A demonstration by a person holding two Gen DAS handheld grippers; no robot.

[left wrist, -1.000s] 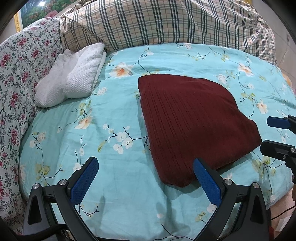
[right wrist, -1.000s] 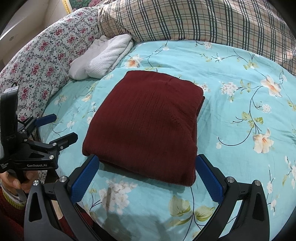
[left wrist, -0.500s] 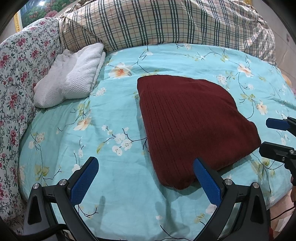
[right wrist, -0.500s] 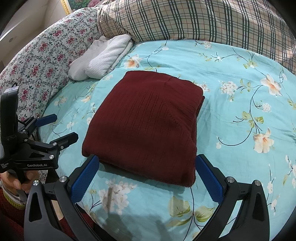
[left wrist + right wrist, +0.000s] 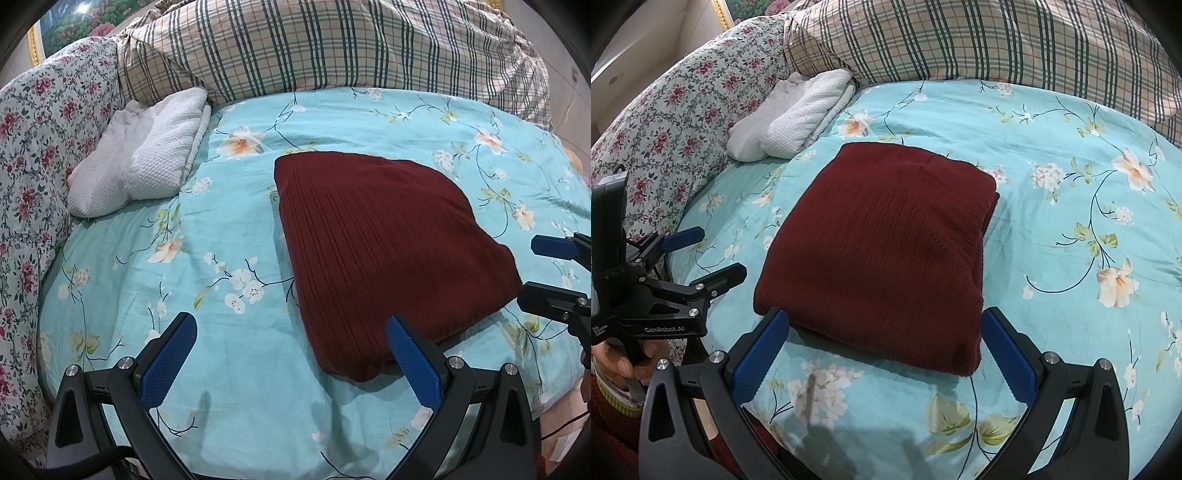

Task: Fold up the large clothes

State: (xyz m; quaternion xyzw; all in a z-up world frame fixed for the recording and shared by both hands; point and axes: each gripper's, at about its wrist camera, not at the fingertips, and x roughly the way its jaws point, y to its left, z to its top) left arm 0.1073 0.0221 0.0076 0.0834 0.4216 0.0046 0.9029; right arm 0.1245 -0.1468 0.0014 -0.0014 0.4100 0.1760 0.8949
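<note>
A dark red knitted sweater [image 5: 388,251] lies folded into a flat rectangle on the turquoise floral bedsheet [image 5: 184,280]; it also shows in the right wrist view [image 5: 886,251]. My left gripper [image 5: 291,354] is open and empty, held above the sheet at the sweater's near left corner. My right gripper [image 5: 886,347] is open and empty, its jaws standing on either side of the sweater's near edge without touching it. The right gripper shows at the right edge of the left wrist view [image 5: 550,269]. The left gripper shows at the left of the right wrist view [image 5: 701,254].
A folded white textured cloth [image 5: 144,166] lies at the back left of the bed. A plaid quilt [image 5: 332,48] is piled along the back. A rose-print pillow [image 5: 33,155] lines the left side. The bed's front edge is just below both grippers.
Both grippers have drifted back very slightly from the sweater. The sweater lies still and both grippers stay open.
</note>
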